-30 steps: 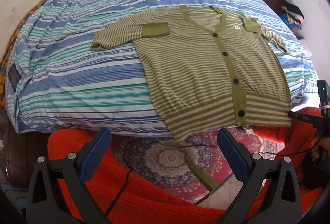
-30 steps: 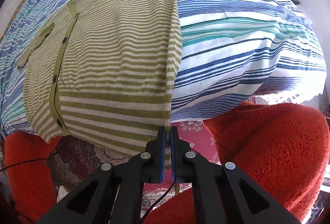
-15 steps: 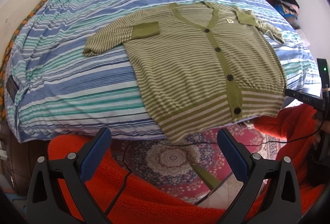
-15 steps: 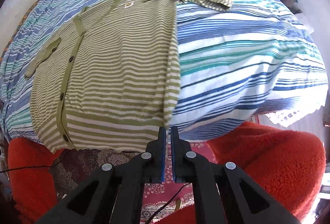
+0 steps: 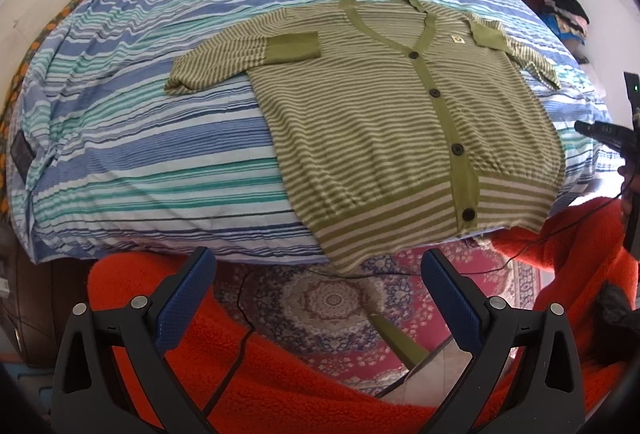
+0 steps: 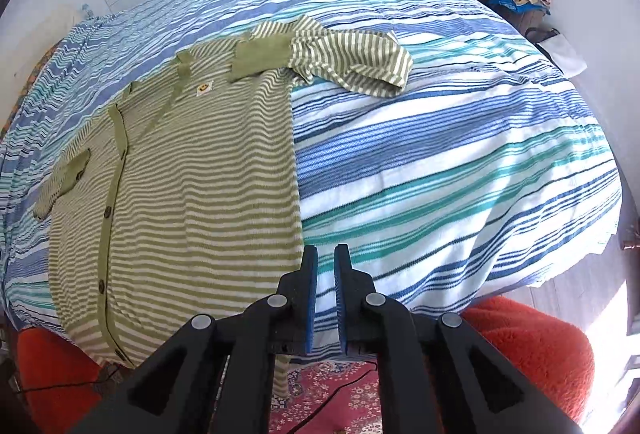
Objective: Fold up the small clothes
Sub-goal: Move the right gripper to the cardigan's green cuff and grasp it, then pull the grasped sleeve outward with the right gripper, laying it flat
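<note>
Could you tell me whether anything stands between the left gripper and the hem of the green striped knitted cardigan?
Nothing visible does. The open left gripper faces the green striped knitted cardigan, whose hem overhangs the edge of the striped bedsheet; only the patterned rug lies below the gap.

Ahead of the blue-padded black claws, an olive-and-cream striped knit cardigan (image 5: 384, 138) with dark buttons is showing against a blue, teal and white striped bedsheet (image 5: 160, 162), above a red patterned rug (image 5: 332, 302).
</note>
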A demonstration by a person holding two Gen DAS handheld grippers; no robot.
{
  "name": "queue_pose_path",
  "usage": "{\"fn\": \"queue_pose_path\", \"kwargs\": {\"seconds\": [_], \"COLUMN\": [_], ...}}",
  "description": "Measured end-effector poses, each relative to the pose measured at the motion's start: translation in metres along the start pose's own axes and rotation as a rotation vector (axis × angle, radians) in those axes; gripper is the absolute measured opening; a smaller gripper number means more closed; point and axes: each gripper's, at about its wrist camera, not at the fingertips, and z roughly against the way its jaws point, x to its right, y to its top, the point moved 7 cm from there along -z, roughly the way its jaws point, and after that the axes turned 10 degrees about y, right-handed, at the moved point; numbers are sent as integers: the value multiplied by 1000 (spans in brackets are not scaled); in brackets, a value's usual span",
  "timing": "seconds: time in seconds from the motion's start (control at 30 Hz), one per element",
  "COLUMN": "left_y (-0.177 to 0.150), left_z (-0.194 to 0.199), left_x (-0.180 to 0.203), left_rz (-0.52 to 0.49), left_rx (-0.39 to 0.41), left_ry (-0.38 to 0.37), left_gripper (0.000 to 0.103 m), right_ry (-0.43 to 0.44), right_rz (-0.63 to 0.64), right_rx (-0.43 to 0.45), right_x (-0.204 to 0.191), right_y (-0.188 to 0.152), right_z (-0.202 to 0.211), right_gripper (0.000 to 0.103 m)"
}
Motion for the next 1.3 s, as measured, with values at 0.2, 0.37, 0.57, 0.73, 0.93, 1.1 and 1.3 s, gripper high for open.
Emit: {"fn": "queue_pose_path", "kwargs": {"seconds": [0.2, 0.37, 0.57, 0.73, 0.93, 1.1, 1.3], "left_y": [3, 4, 4, 5, 10, 16, 26], "left_z": [-2, -9, -13, -19, -19, -18, -10], "left_x": [4, -5, -19, -18, 5, 28, 48], "left_rz": [-23, 3, 49, 56, -14, -73, -123], "left_rx": [11, -23, -55, -78, -75, -75, -44], "left_ry": [31, 64, 102, 116, 112, 100, 107], "left_gripper": [102, 102, 102, 102, 102, 102, 102], "right_ry": [33, -34, -189, -16, 55, -79, -4], "right_rz": [132, 466, 635, 367, -23, -158, 231], "right_rx": [110, -4, -159, 52, 296, 278, 160], "right_x": [-24, -81, -79, -46, 85, 190, 88], "right_y": [110, 148, 156, 196, 210, 185, 161], "right_z": [-34, -109, -192, -131, -11, 30, -9], "right_gripper": [12, 12, 12, 0, 0, 3, 81]}}
